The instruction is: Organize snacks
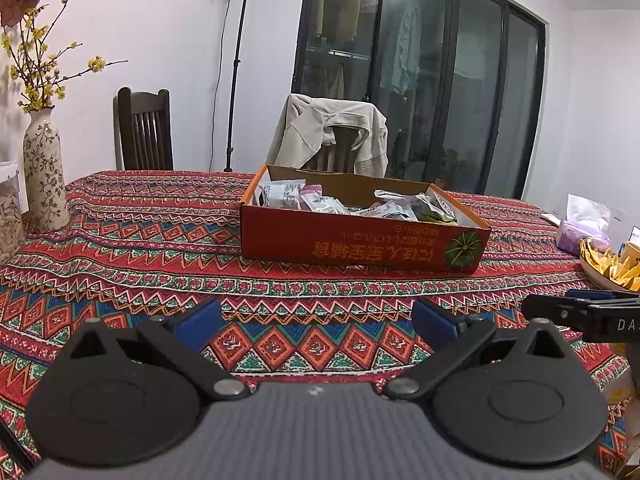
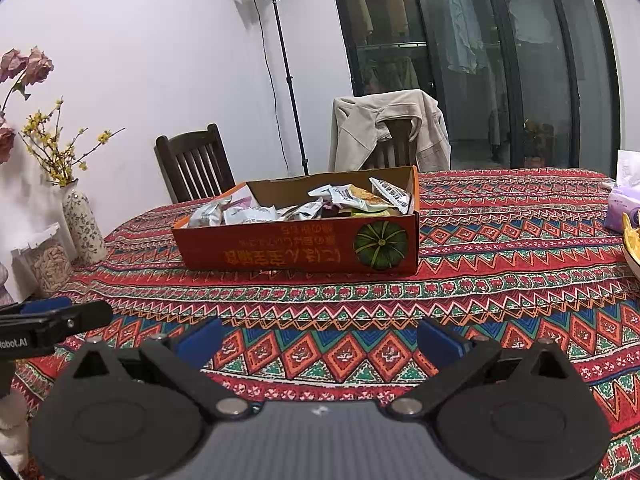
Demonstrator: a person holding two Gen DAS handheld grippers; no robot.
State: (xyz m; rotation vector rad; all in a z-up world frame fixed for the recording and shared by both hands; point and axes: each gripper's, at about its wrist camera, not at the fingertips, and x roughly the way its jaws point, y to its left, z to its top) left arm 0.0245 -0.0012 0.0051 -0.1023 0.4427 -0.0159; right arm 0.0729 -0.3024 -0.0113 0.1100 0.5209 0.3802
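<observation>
An orange cardboard box (image 1: 360, 242) with a pumpkin picture stands on the patterned tablecloth, holding several wrapped snack packets (image 1: 320, 202). The right wrist view shows the same box (image 2: 304, 250) with its packets (image 2: 280, 208) piled inside. My left gripper (image 1: 318, 322) hovers open over the cloth, well short of the box, nothing between its blue pads (image 1: 200, 320). My right gripper (image 2: 318, 338) is also open and empty, level with the left one. Each gripper's tip shows at the edge of the other's view: the right gripper (image 1: 580, 312), the left gripper (image 2: 52, 320).
A flowered vase (image 1: 44, 176) and a jar (image 1: 8, 216) stand at the table's left. At the right are a bowl of yellow chips (image 1: 612, 268) and a tissue pack (image 1: 580, 224). Two chairs, one draped with a jacket (image 1: 332, 136), stand behind the table beside a lamp stand (image 1: 236, 68).
</observation>
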